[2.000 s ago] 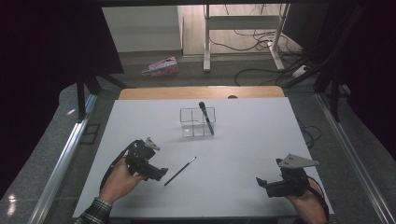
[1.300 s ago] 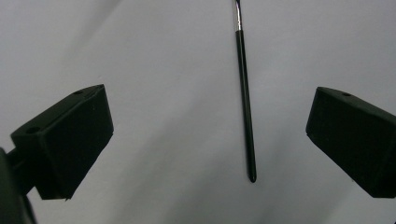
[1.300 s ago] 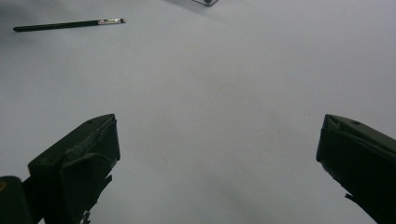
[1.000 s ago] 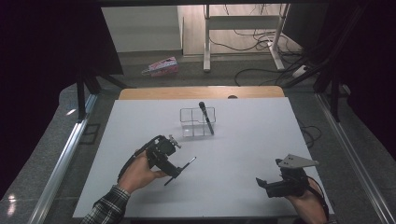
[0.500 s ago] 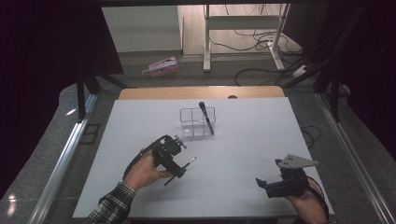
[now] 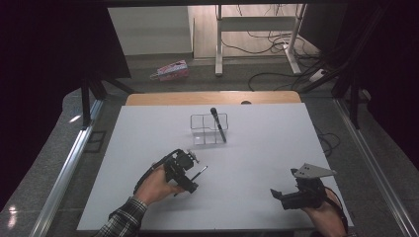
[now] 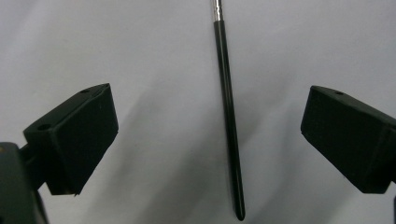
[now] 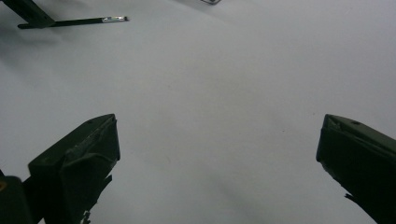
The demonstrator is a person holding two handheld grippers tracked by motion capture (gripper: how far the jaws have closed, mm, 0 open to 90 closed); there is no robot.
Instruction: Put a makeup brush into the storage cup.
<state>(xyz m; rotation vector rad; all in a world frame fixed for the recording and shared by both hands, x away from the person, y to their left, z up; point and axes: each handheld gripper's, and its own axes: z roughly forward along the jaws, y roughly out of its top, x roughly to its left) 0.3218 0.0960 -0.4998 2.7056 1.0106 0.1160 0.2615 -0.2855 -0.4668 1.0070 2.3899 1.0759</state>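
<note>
- White tabletop (image 6: pixel 257 148) is carrying everything in hand, with a wooden strip along its far edge and a dark floor strewn with cables beyond.
- Nearest the person, the right gripper (image 6: pixel 284 196) is resting low at the table's near right, its jaws standing wide apart with nothing between them.
- Slightly farther in, the left gripper (image 6: pixel 184 181) is hovering over a thin black pen (image 7: pixel 229 116), jaws spread wide.
- In the left gripper view the pen is lying on the table between the two jaws, nearer the right one, touching neither; its silver end is pointing away from the gripper.
- Farther back near the middle, a clear holder (image 6: pixel 209 129) is standing with a black marker (image 6: pixel 218 124) leaning in it, apparently in its right-hand compartment.
</note>
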